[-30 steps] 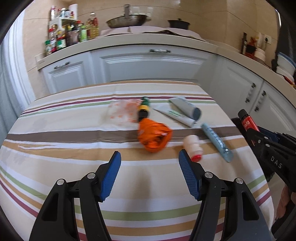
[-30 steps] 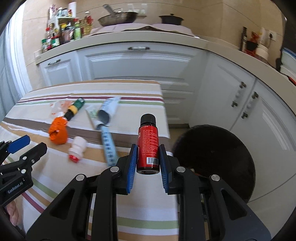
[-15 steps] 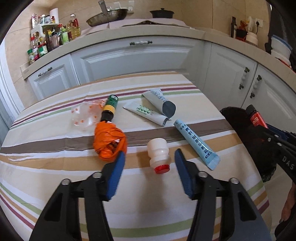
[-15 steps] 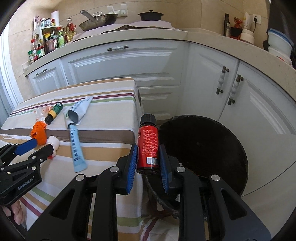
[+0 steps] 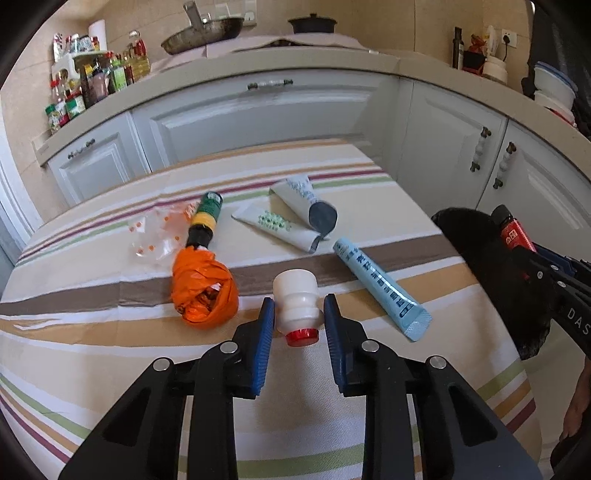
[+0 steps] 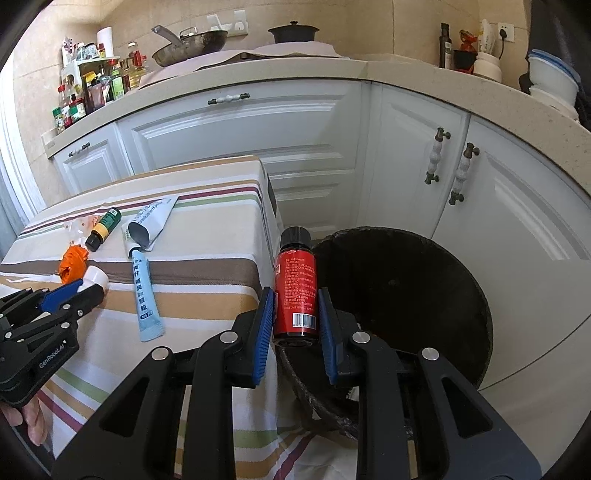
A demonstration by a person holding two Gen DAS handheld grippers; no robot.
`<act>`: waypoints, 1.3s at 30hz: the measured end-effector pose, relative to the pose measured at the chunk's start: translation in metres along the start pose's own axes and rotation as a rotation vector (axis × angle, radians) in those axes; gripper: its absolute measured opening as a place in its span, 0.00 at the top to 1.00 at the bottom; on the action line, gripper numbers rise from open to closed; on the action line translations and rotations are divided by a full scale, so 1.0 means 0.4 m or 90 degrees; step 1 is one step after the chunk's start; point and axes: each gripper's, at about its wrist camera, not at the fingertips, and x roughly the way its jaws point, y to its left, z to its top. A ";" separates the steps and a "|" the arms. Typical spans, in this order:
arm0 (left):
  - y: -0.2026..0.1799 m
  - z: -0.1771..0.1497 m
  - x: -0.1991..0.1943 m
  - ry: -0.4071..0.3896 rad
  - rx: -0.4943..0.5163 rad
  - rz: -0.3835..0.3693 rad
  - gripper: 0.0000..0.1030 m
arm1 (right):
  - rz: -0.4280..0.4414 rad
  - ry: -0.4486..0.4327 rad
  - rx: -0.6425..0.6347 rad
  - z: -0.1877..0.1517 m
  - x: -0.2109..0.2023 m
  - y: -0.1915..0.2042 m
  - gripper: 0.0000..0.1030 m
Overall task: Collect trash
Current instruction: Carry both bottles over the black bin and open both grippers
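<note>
Left gripper (image 5: 299,325) sat low over the table, blue pads either side of a small white bottle with red cap (image 5: 297,310) lying on its side, cap toward camera; jaws straddled the body, a sliver of gap on each side, so not yet clamped, released but positioned to close. Likely lined up across the narrow waist so the bottle wouldn't roll out. Right gripper (image 6: 295,310) clenched on a red-labelled bottle with black cap (image 6: 296,291), held upright at the lower body, cap up, hanging past the table edge by the near rim of the black trash bin (image 6: 476,295); judged as carrying it over for a drop, not yet released. Just left of the white bottle lay a crumpled orange plastic bag (image 5: 203,291), touching a dark bottle with green label and yellow band (image 5: 205,221) lying flat behind it, and a clear wrapper with orange dots (image 5: 155,240) beside that. To the right, a light-blue tube (image 5: 380,284) lay diagonally near the table edge; behind it a white tube with green print (image 5: 280,229) and a grey-ended white tube (image 5: 306,203) overlapping. All still to collect, so task roughly early-to-mid. Surface: tablecloth (image 5: 110,350) with brown, green, maroon and tan stripes, some creases. Beyond: white kitchen cabinets (image 6: 258,136) with ceramic handles, beige countertop (image 5: 332,62), a wok (image 6: 192,40) and black pot (image 6: 293,33) on a cloth-covered stove, crowded condiment bottles (image 5: 92,85) at left, stacked bowls (image 6: 550,85) at right.
</note>
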 end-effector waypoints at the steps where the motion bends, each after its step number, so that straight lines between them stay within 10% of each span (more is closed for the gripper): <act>1: -0.004 0.001 -0.007 -0.007 0.002 -0.001 0.73 | -0.001 -0.002 0.001 -0.001 -0.005 0.000 0.77; 39: -0.361 0.155 -0.039 -0.137 0.123 -0.144 0.74 | -0.128 -0.068 0.088 0.016 -0.086 -0.264 0.77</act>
